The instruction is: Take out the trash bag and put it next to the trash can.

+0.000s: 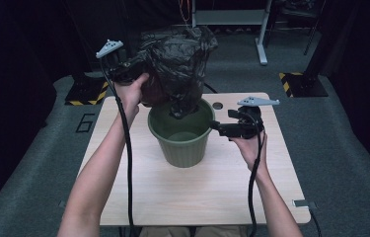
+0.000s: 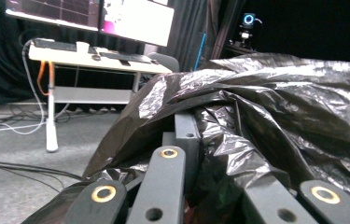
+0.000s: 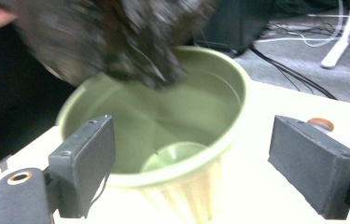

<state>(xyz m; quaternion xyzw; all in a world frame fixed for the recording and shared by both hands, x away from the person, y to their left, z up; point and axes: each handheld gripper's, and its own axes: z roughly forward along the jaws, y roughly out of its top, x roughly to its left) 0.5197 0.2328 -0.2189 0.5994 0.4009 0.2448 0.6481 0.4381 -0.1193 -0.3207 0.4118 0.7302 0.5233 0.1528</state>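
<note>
Dark curtains ringed one table bearing one green bin. One black bag hung over it, burying the left gripper's jaws, clamped on plastic. Beside the bin, the right gripper gaped empty.
</note>
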